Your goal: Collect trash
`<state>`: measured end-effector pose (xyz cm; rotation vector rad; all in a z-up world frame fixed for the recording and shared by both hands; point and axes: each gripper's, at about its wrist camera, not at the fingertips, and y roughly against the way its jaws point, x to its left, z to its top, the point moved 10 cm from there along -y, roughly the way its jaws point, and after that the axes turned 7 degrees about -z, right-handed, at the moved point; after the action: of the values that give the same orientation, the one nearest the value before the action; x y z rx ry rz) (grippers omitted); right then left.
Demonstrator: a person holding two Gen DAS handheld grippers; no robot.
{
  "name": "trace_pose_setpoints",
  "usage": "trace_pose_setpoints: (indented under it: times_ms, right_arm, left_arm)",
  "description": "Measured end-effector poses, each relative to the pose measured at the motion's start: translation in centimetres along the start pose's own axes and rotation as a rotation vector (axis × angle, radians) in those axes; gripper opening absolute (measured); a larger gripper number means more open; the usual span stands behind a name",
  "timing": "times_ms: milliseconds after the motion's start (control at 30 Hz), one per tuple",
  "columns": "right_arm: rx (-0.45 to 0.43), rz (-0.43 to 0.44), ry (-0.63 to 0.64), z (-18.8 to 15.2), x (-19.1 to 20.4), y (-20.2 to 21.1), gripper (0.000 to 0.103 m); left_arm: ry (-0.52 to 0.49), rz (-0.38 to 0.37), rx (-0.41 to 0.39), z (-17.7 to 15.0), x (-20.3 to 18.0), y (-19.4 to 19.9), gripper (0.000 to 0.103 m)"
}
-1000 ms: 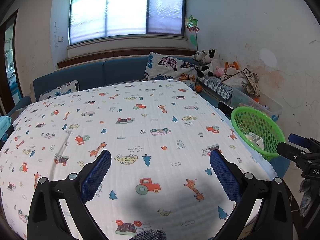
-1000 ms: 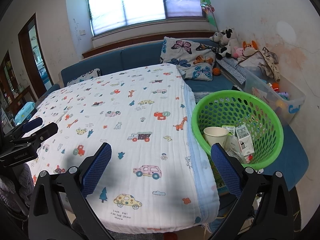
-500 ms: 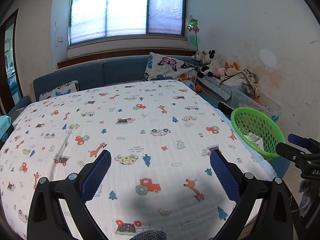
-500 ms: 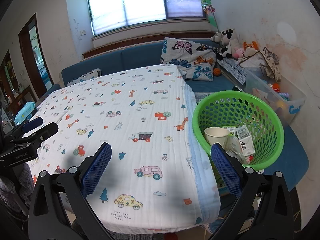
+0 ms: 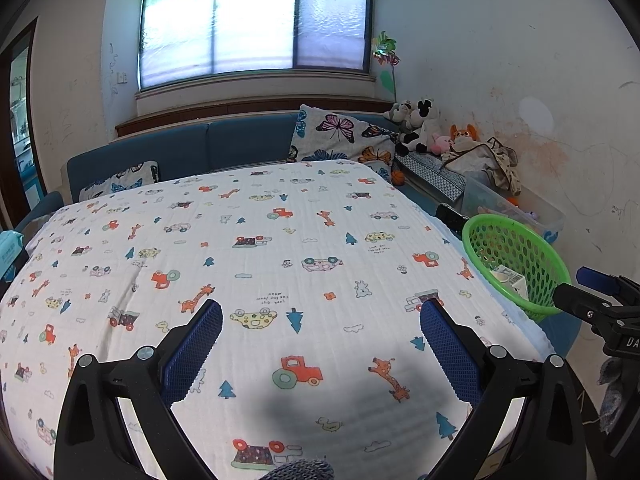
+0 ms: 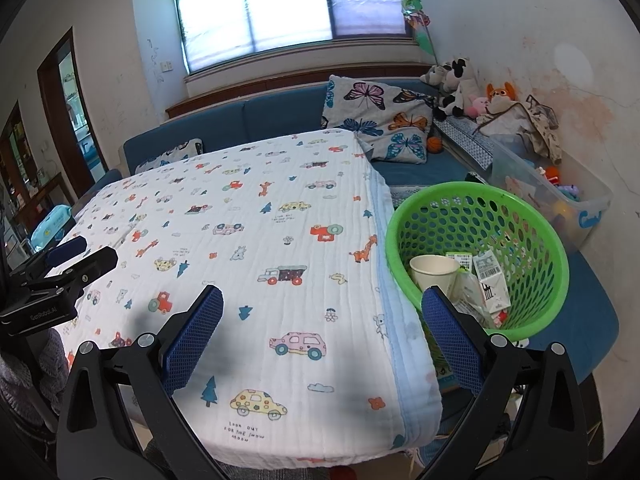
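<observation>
Paper cup (image 6: 434, 272) in green basket (image 6: 532, 216), mouth tilted up-left; claws empty.

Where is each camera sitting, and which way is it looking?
Left wrist: sits on the left gripper, facing across the blanket toward the window; its open fingers show, the right gripper at the edge.
Right wrist: sits on the right gripper, facing blanket and green basket; its open fingers show, the left gripper alongside.
Both share blanket, basket, window.

Place: a home living room
Centre: table under a cartoon-print cloth (image 5: 280, 264)
Behind: blue sofa (image 5: 208, 148), butterfly cushion (image 6: 376, 116)
Upper right: plush toys (image 6: 460, 88), toy bin (image 6: 560, 200)
</observation>
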<state>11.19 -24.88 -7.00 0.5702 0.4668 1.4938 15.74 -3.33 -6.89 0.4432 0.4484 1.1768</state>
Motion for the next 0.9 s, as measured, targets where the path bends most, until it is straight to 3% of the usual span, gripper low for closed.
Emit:
trace_pose_setpoints:
  times_ms: [900]
  right_arm:
    - [-0.038, 0.016, 0.009, 0.5, 0.63, 0.23, 0.099]
  left_arm:
    - [-0.014, 0.0, -0.013, 0.71, -0.32, 0.46, 0.096]
